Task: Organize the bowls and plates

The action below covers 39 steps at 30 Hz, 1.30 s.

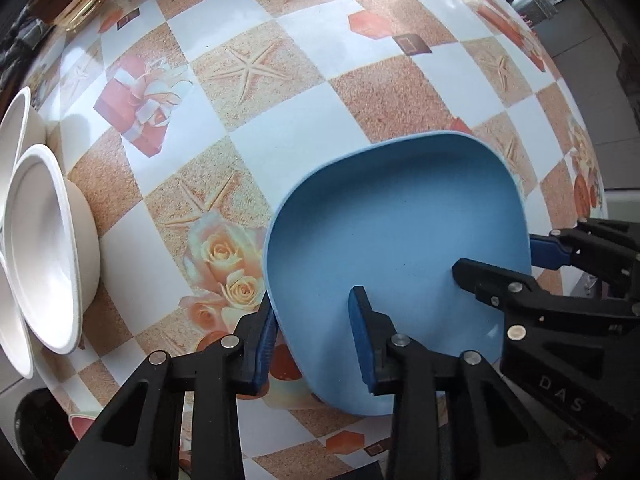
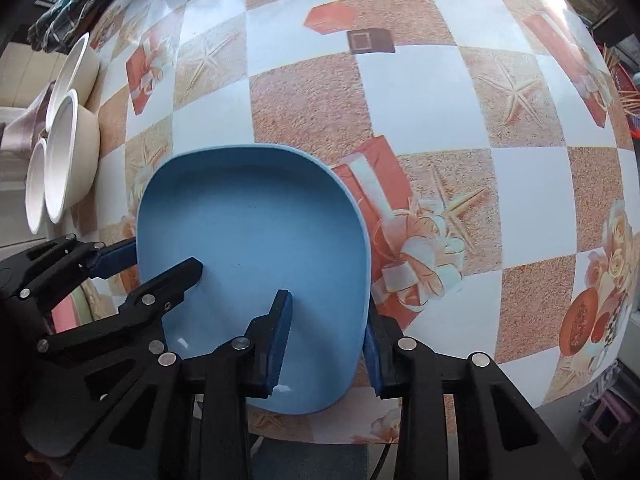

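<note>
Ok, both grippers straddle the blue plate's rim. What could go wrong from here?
The left gripper and right gripper straddle the thin rim of the blue plate, fingers not yet pressing; lifting now could drop or tilt it. The plate lies near the table edge; an uneven pull might slide it off. The white bowls stand close on the left; swinging there could knock them.

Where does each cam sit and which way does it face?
Left wrist: on the left gripper, looking down at the blue plate it straddles at the left rim; the right gripper shows at right.
Right wrist: on the right gripper, facing down at the plate's right rim; the left gripper enters at left.
Shared: plate, white bowls, checkered tablecloth.
</note>
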Tool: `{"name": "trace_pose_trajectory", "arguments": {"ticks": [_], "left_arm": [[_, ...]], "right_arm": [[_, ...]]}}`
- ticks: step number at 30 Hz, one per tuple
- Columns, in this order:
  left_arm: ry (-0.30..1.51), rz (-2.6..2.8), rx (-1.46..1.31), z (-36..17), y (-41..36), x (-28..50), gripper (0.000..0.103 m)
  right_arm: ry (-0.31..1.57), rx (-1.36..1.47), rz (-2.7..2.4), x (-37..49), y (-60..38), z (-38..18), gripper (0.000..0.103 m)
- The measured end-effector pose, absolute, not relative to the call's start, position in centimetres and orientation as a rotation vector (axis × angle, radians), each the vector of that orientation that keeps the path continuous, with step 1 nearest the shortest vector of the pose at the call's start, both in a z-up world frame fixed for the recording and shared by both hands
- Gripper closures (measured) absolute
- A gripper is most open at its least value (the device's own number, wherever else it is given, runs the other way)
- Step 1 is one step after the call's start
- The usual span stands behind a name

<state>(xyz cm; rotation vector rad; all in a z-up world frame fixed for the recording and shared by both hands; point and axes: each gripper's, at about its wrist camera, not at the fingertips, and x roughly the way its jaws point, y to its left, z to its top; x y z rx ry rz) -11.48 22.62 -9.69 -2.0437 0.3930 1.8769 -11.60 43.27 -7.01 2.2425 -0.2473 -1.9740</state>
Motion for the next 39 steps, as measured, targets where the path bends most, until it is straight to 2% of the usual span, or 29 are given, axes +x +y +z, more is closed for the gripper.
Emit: {"name": "trace_pose_trajectory", "arguments": {"ticks": [5, 14, 20, 26, 31, 34, 39], "left_arm": [[0.378, 1.861, -2.063, -9.8, 21.7, -11.4, 0.070], [0.395, 1.851, -2.100, -9.9, 19.3, -9.6, 0.070], [0.418, 1.836, -2.096, -10.2, 19.3, -8.9, 0.070], [0.473, 1.775, -2.111, -11.2, 19.6, -8.4, 0.070], [0.527, 1.709, -2.147, -12.5, 20.7, -9.0, 0.070], [0.578, 1.682, -2.148, -12.9, 21.4, -9.1, 0.070], [0.611, 1.659, -2.156, -13.2, 22.7, -9.8, 0.070]], "right_arm": [[-0.298, 2.264, -1.913, -10.9, 40.3, -8.0, 0.067], [-0.183, 2.283, -1.859, -8.1, 32.6, -9.1, 0.067], [-0.241, 2.332, -1.836, -7.0, 32.5, -9.0, 0.067], [-0.204, 2.340, -1.838, -7.2, 31.5, -9.1, 0.067], [-0.291, 2.335, -1.858, -6.5, 33.6, -9.2, 0.066], [-0.375, 2.315, -1.850, -6.4, 33.3, -9.4, 0.056], [-0.411, 2.306, -1.864, -6.0, 32.6, -9.6, 0.056]]}}
